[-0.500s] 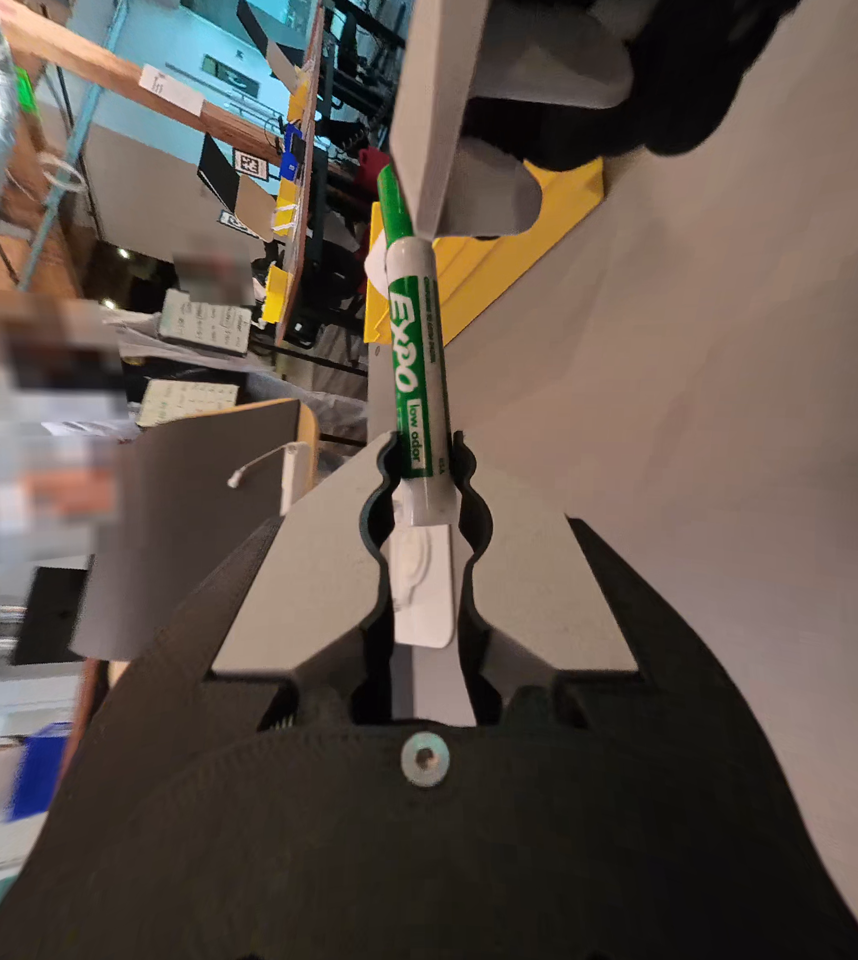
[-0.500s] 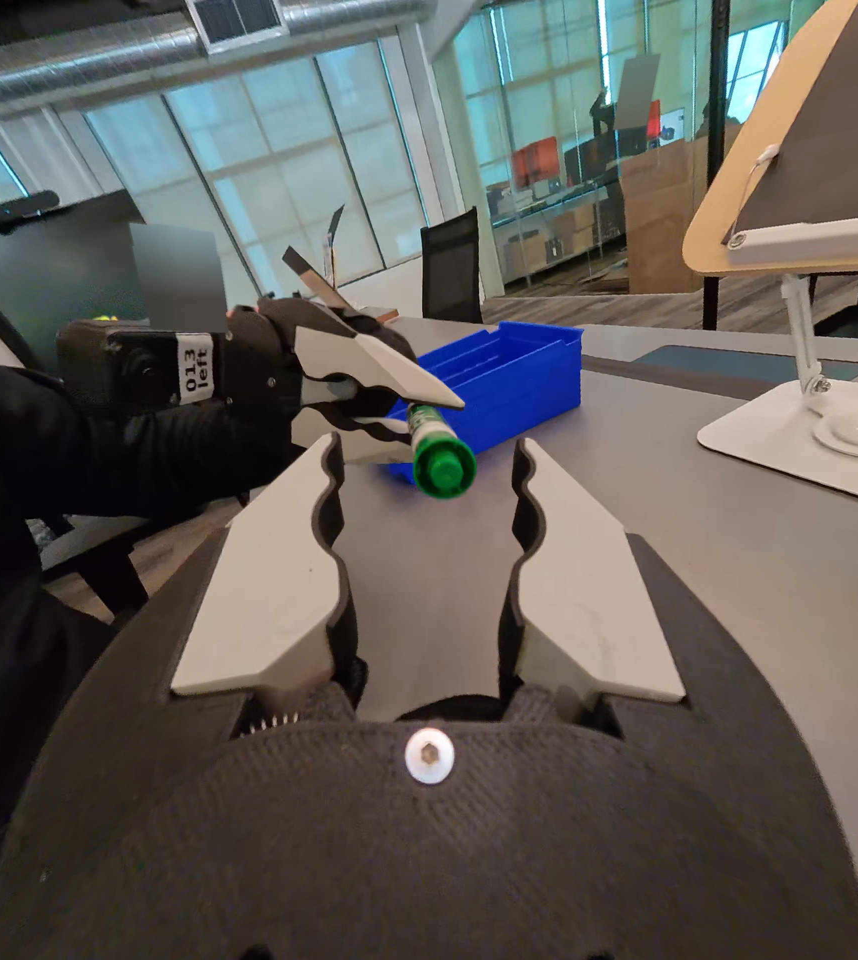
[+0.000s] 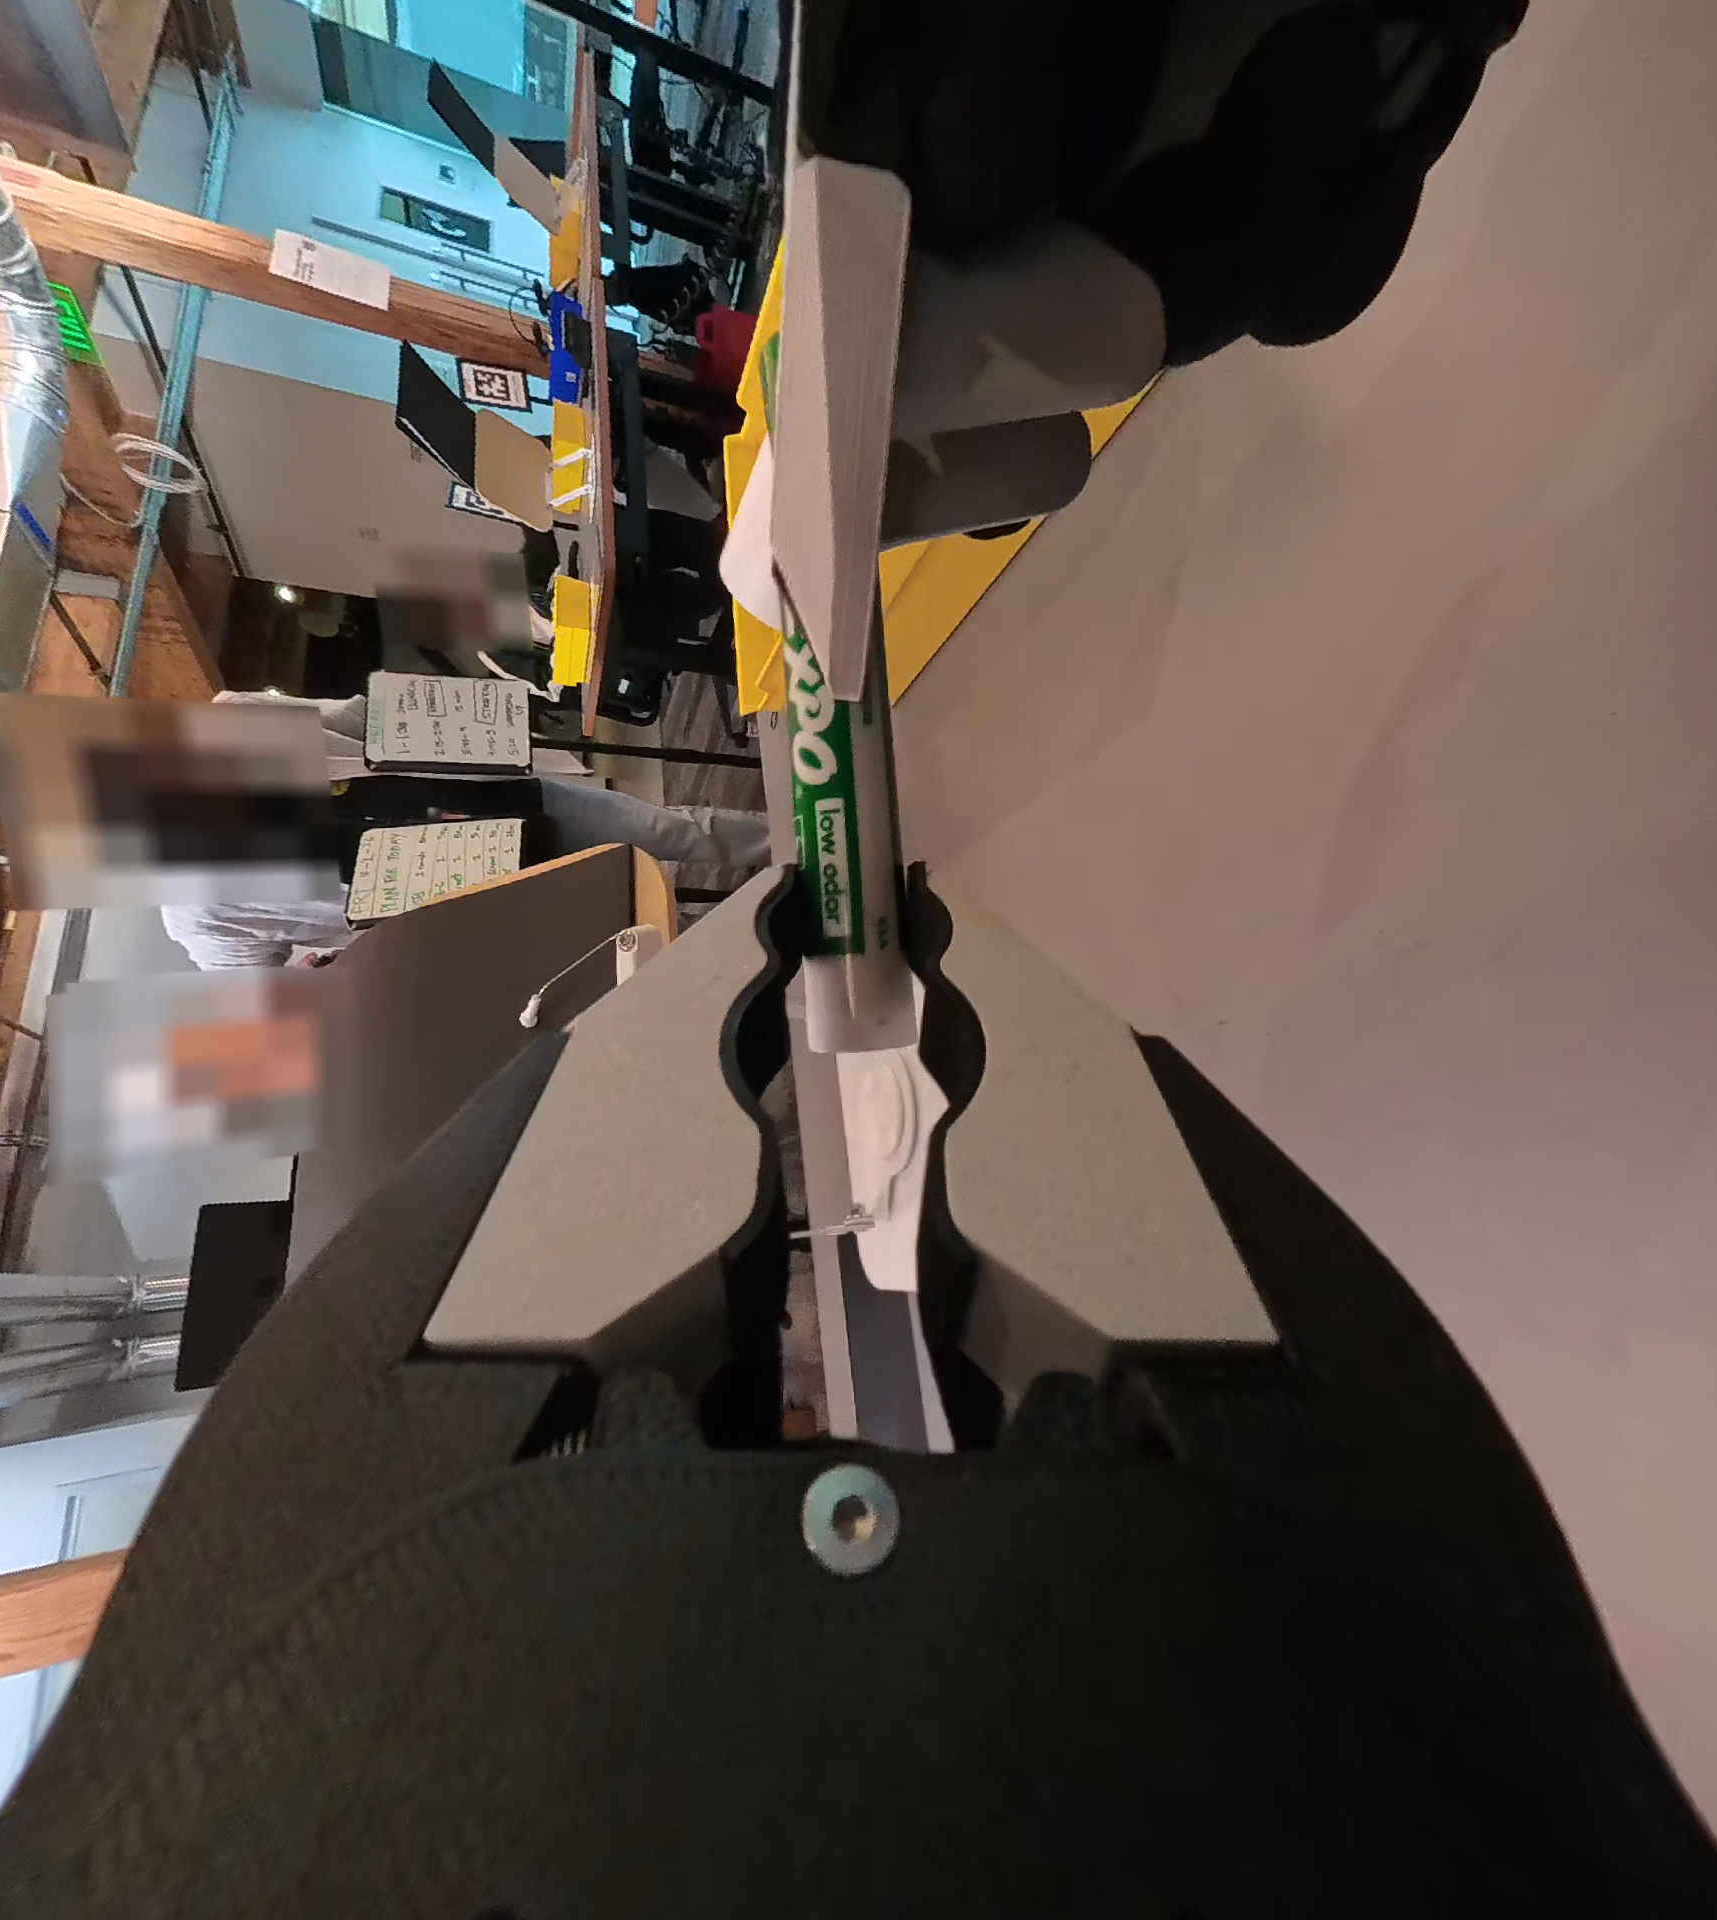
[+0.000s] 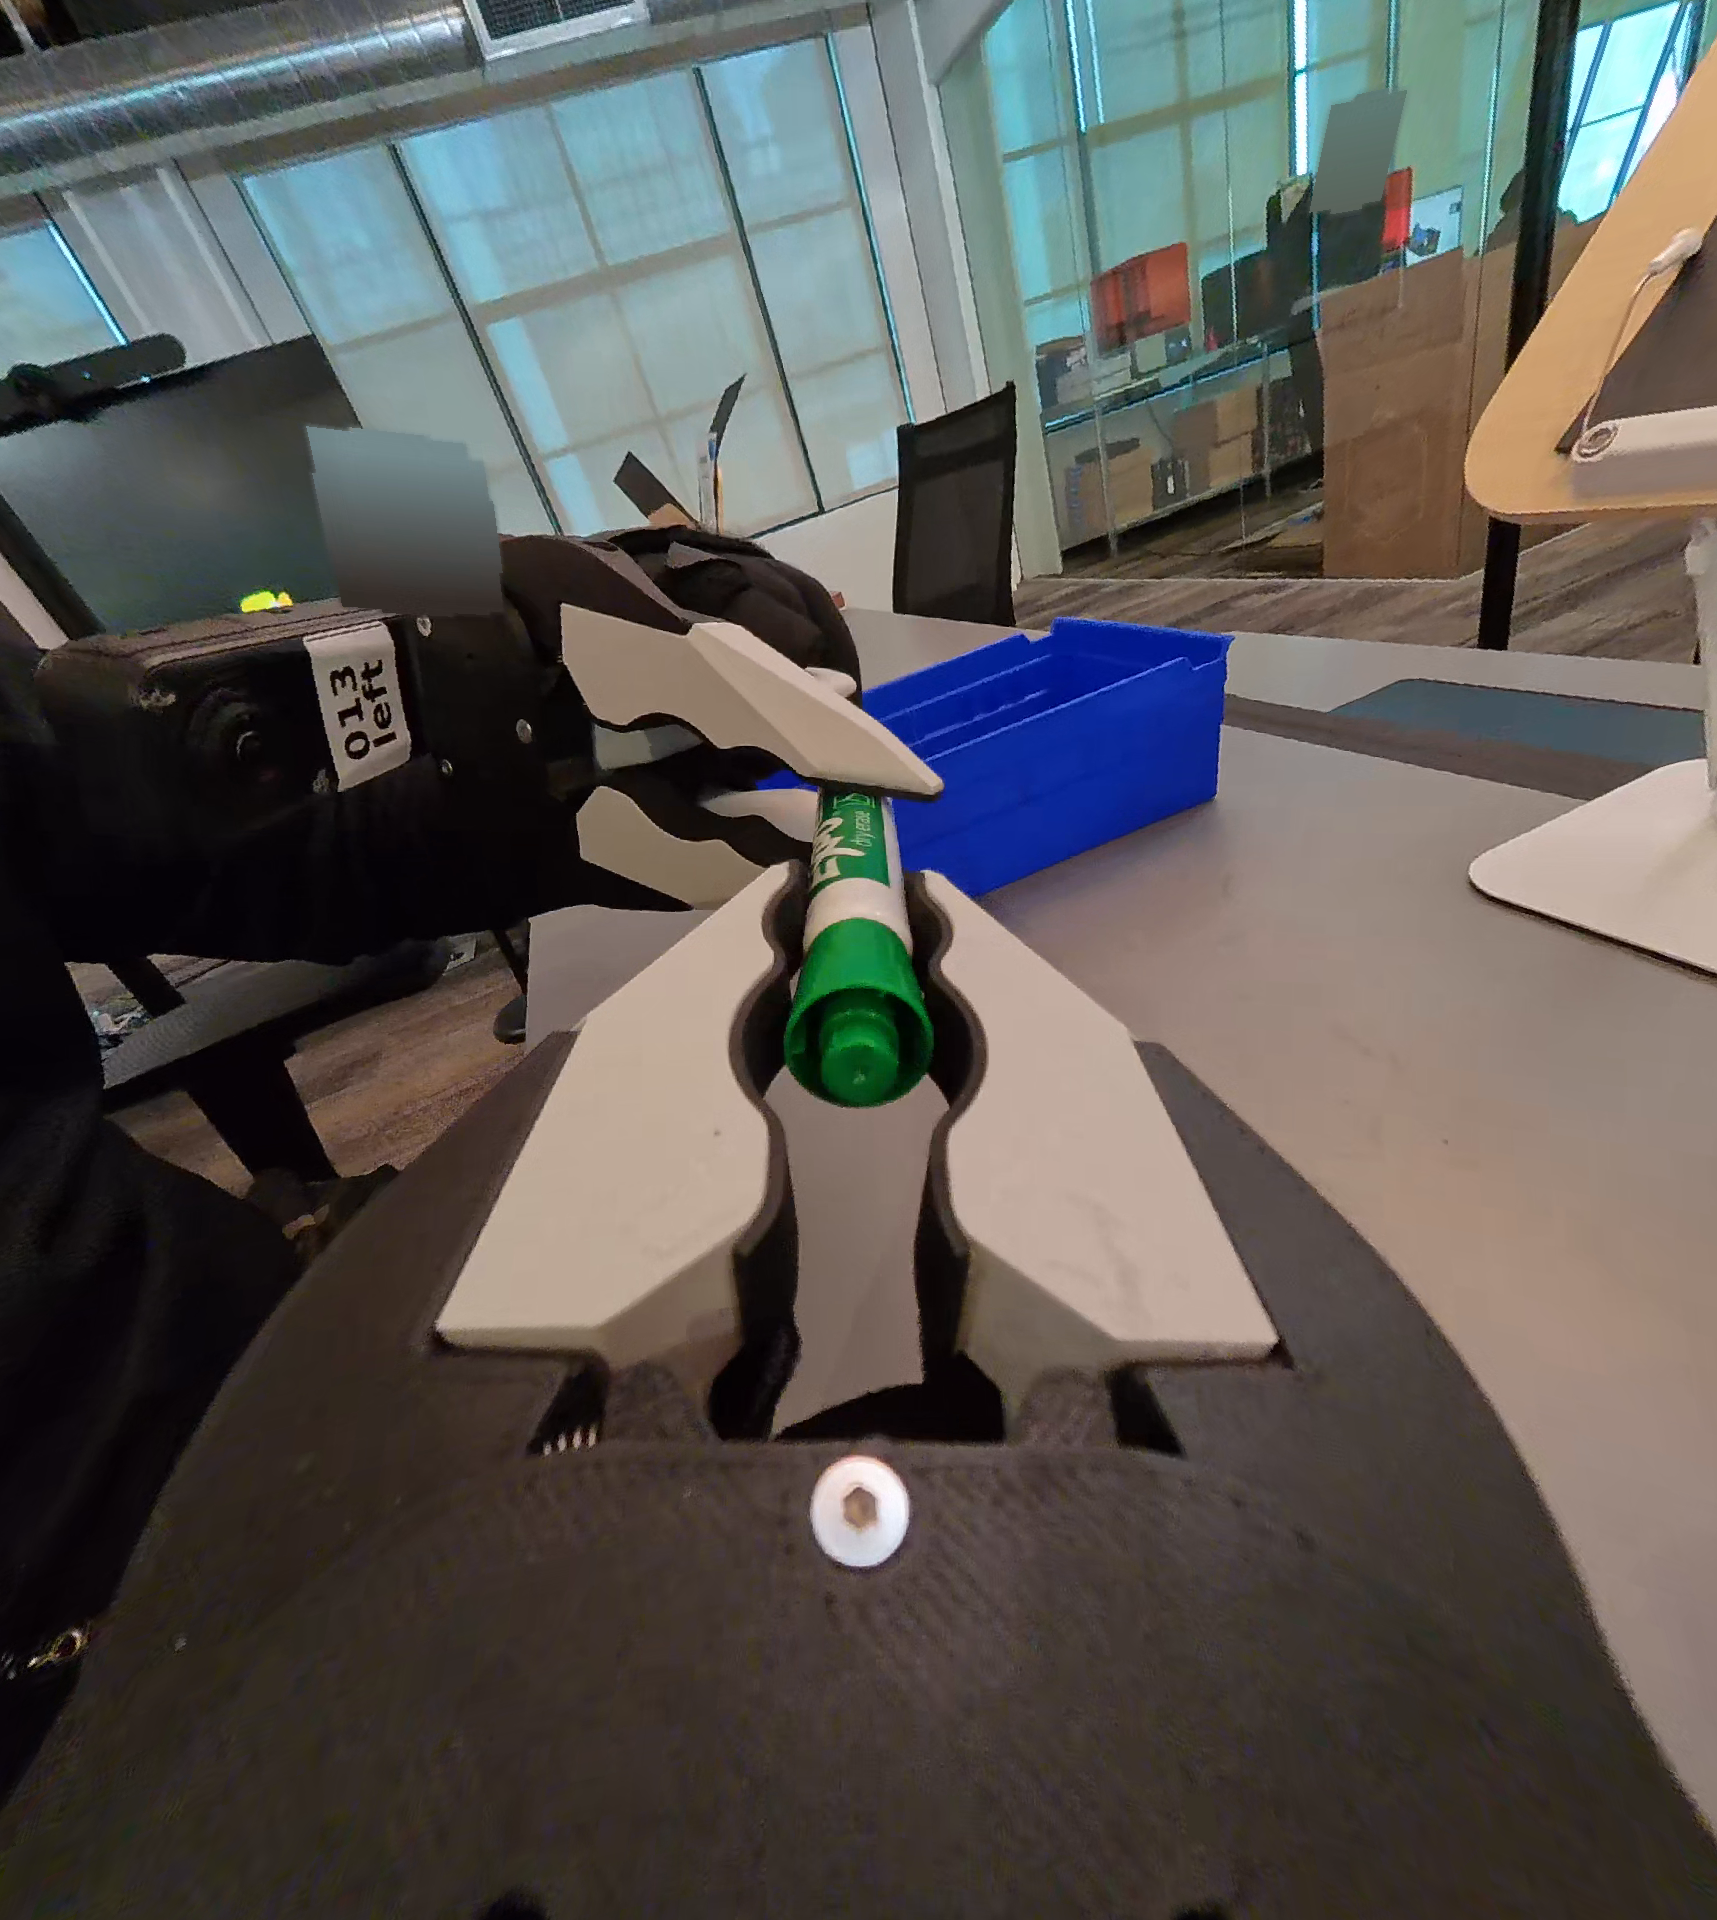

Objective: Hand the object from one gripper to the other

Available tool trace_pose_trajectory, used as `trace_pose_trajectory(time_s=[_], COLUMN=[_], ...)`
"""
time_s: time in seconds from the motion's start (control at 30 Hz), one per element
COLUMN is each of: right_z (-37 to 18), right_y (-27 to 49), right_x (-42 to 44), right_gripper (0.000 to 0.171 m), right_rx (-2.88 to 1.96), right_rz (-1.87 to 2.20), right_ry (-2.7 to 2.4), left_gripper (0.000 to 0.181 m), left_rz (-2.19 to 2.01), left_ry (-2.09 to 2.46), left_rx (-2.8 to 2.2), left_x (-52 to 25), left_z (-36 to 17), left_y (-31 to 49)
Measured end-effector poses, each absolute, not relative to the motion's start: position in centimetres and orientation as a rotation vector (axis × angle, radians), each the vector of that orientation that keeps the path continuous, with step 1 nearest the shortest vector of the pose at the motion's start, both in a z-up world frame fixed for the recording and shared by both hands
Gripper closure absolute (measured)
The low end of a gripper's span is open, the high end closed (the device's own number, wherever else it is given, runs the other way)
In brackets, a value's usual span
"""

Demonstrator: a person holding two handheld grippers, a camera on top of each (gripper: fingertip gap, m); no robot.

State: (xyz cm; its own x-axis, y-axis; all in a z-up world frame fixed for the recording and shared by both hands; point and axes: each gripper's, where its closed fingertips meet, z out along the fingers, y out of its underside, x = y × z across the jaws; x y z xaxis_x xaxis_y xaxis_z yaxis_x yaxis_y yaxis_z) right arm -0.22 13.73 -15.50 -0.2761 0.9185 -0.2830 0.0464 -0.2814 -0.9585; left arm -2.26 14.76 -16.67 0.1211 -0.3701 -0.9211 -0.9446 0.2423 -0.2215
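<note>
While both sets of grey fingers close on it, the green marker (image 4: 852, 935) is held off the table, spanning the gap between the two tools. The right gripper (image 4: 854, 894) pinches the capped green end, which sits in the scalloped notch between its fingertips with the cap pointing back toward the camera at 6 o'clock. The left gripper (image 3: 846, 883) pinches the opposite, white end of the barrel, which runs away from its fingertips toward 12 o'clock in the left wrist view. In the right wrist view the left tool enters from 9 o'clock, its upper finger lying across the barrel just beyond the right fingertips. A person's black-gloved hand (image 4: 708, 582) wraps the left tool's body. Beneath the marker lies the grey table (image 4: 1353, 1039). A blue bin (image 4: 1072, 738) stands on it behind the marker, at 12 o'clock from the right fingertips and well apart from them. A white stand base (image 4: 1612, 894) rests on the table at 3 o'clock, carrying a tilted board (image 4: 1664, 343) with a pale wooden edge. In the left wrist view, a yellow bin (image 3: 947, 582) shows behind the right tool's fingers.
</note>
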Motion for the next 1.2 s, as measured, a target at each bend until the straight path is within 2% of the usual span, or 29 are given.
trace_pose_trajectory(time_s=[0.23, 0.33, 0.43, 0.57, 0.7, 0.8, 0.93, 1.13, 1.2], right_z=[-15.4, -15.1, -14.4, -13.5, -12.9, -12.6, -13.1, -13.5, -13.5], right_y=[14.0, 14.2, 14.4, 14.4, 13.9, 13.8, 13.5, 13.0, 12.9], right_x=[-0.2, 0.0, 0.5, 1.4, 1.9, 1.8, 1.5, 1.0, 0.9], right_gripper=[0.155, 0.155, 0.155, 0.155, 0.155, 0.155, 0.155, 0.155, 0.155], right_rx=[-1.256, -1.248, -1.203, -1.107, -1.017, -0.983, -0.970, -0.982, -0.986], right_rz=[1.606, 1.632, 1.683, 1.727, 1.735, 1.724, 1.660, 1.682, 1.688], right_ry=[-1.276, -1.251, -1.213, -1.184, -1.192, -1.180, -1.218, -1.228, -1.223], left_gripper=[0.163, 0.119, 0.112, 0.108, 0.109, 0.115, 0.130, 0.159, 0.162], left_rz=[0.654, 0.570, 0.244, -0.483, -1.095, -1.316, -1.455, -1.417, -1.401], left_ry=[1.440, 1.356, 1.201, 0.891, 0.619, 0.524, 0.446, 0.433, 0.426], left_rx=[-1.341, -1.395, -1.469, -1.598, -1.531, -1.493, -1.443, -1.429, -1.424], left_x=[-2.4, -2.8, -2.2, -1.2, -0.5, 0.1, 0.7, 0.6, 0.4], left_z=[-16.7, -16.2, -15.1, -13.7, -11.8, -12.2, -12.2, -12.6, -12.7], left_y=[15.1, 15.3, 14.4, 13.3, 12.5, 12.5, 12.4, 12.6, 12.6])
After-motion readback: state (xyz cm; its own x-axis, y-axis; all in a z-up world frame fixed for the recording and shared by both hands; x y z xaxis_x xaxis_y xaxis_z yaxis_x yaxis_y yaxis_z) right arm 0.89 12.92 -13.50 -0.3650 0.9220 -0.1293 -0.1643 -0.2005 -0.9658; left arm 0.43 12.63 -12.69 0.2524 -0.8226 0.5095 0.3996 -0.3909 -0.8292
